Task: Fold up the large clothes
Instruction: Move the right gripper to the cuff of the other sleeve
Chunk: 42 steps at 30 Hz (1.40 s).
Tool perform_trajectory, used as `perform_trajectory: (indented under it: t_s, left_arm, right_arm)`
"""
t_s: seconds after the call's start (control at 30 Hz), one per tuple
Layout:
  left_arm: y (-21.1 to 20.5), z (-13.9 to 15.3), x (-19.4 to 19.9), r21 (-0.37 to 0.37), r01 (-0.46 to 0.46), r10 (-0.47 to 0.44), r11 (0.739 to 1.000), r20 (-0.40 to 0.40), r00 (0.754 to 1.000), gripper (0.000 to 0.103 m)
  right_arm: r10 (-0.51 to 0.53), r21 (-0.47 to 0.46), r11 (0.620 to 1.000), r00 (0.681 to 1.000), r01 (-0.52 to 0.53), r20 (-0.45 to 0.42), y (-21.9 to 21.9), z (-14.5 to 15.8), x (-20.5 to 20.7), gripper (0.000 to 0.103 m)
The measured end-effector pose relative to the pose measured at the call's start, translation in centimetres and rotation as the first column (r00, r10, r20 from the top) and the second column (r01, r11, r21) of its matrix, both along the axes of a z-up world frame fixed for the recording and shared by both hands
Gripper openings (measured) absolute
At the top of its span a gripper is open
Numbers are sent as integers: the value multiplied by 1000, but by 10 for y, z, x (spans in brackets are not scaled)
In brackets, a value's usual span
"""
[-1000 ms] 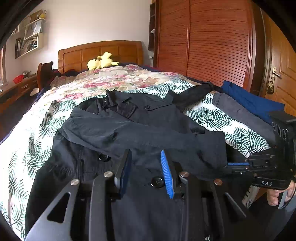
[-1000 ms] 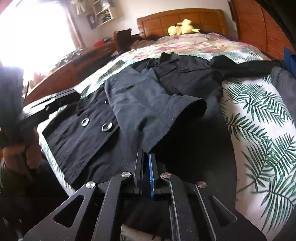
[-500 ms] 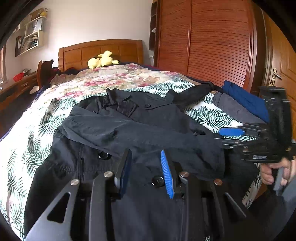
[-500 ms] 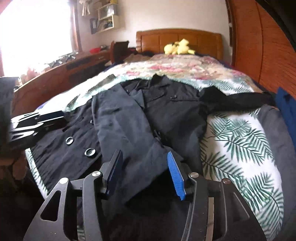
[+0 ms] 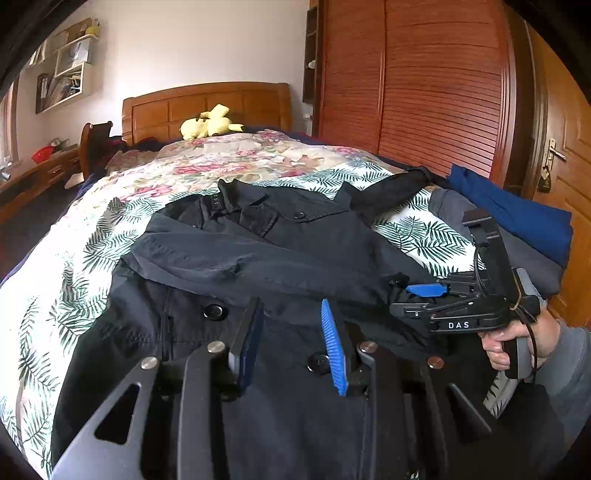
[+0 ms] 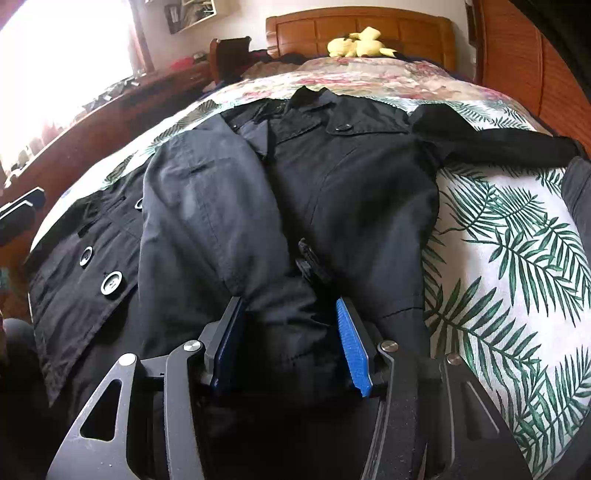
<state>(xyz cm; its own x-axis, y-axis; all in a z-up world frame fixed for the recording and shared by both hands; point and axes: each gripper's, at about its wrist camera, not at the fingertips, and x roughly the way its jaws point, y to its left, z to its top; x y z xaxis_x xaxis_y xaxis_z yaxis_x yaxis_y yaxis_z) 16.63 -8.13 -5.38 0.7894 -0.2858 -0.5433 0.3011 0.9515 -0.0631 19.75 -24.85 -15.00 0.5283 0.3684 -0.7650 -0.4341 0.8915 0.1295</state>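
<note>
Landmark: black coat (image 5: 280,258), spread front-up on the bed (image 5: 66,266) with its leaf-print cover.
Coat, place: across the foot half of the bed, hem hanging toward the near edge, collar (image 6: 314,98) toward the wooden headboard (image 6: 362,33).
Coat, long axis: runs from hem to collar, foot of the bed to head; collar end points at the headboard and the yellow plush toy (image 6: 360,44).
Near sleeve (image 6: 207,206): folded in, lying across the coat's chest, cuff down at the coat's right edge.
Far sleeve (image 6: 495,142): stretched out sideways from the coat's shoulder, not yet folded.
Just changed: right tongs (image 6: 291,343), clamped shut a second ago, now parted; jaws just opened, with the cuff end of the near sleeve lying loose between them, not pinched. Tongs also lower and closer to the coat's right side than half a second back.
Meaning for the task: looks like the sleeve fold has been let go and the first fold is done; far sleeve and body folds seemingly left.
Right tongs, state: released, pads clear of the cloth on both sides.
Left tongs (image 5: 293,341): partly apart, over the coat's lower front near two buttons; nothing gripped, unchanged over the last second.
Hand (image 5: 517,343): wrapped round the right tongs' grip, beside the coat's right edge.
Beside the coat: grey and blue folded clothes (image 5: 517,225) just past its far sleeve.
</note>
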Motion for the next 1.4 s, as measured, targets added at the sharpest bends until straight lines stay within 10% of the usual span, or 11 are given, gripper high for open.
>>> perform_trajectory:
  t_s: [0.57, 1.4]
  left_arm:
    - [-1, 24, -2, -35, 24, -22, 999, 66, 998, 31]
    - [19, 19, 17, -66, 4, -2, 998, 29, 1000, 31]
  right_arm:
    - [-174, 32, 985, 977, 171, 125, -61, 78, 62, 70]
    - [-525, 91, 841, 844, 534, -106, -149, 9, 238, 70]
